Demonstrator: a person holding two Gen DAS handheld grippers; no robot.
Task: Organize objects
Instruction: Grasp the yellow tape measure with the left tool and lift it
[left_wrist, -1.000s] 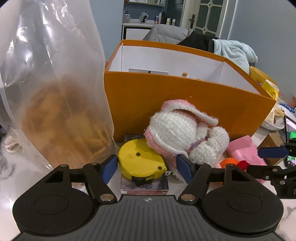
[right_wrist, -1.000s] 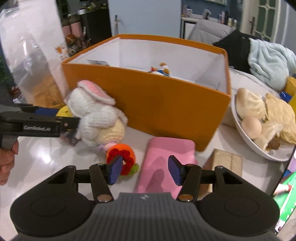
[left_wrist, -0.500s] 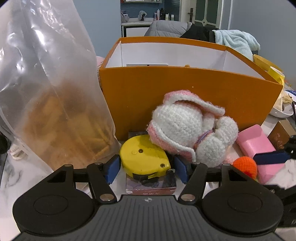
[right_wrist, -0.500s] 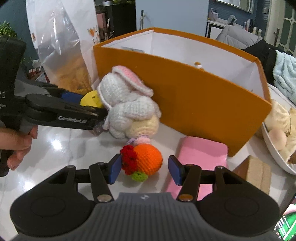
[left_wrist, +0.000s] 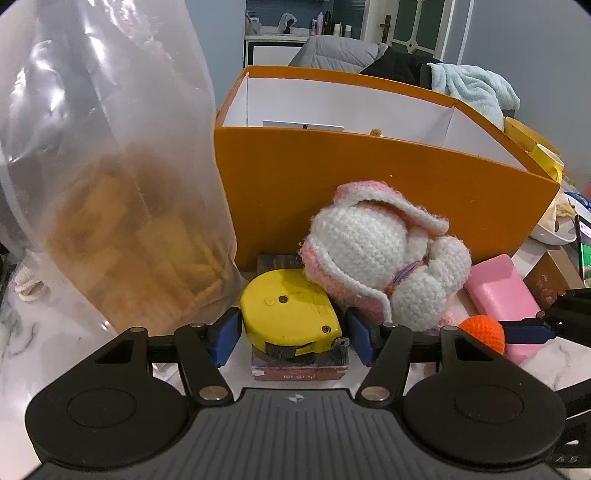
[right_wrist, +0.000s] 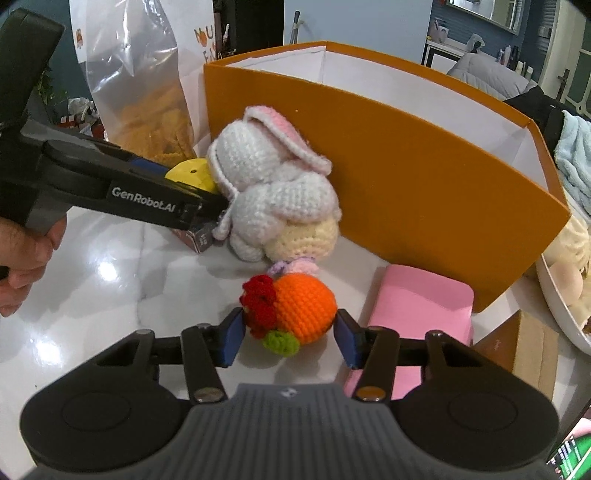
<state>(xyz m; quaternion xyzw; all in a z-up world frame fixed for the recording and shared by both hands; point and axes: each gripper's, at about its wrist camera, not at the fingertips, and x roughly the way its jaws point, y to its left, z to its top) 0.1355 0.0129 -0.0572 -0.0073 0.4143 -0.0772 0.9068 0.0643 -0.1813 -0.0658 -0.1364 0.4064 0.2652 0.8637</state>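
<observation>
Yellow tape measure (left_wrist: 290, 319) sits on a small flat box (left_wrist: 300, 365) at the near foot of the orange box (left_wrist: 369, 192). My left tongs (left_wrist: 291, 338) have just been narrowing around it, pads just short of contact. Risk: the crochet rabbit (left_wrist: 373, 254) leans on it and may topple. Right tongs (right_wrist: 288, 338), also just narrowing, bracket the orange crochet ball (right_wrist: 301, 314) on the surface (right_wrist: 110, 295); soft yarn could squirm out.
</observation>
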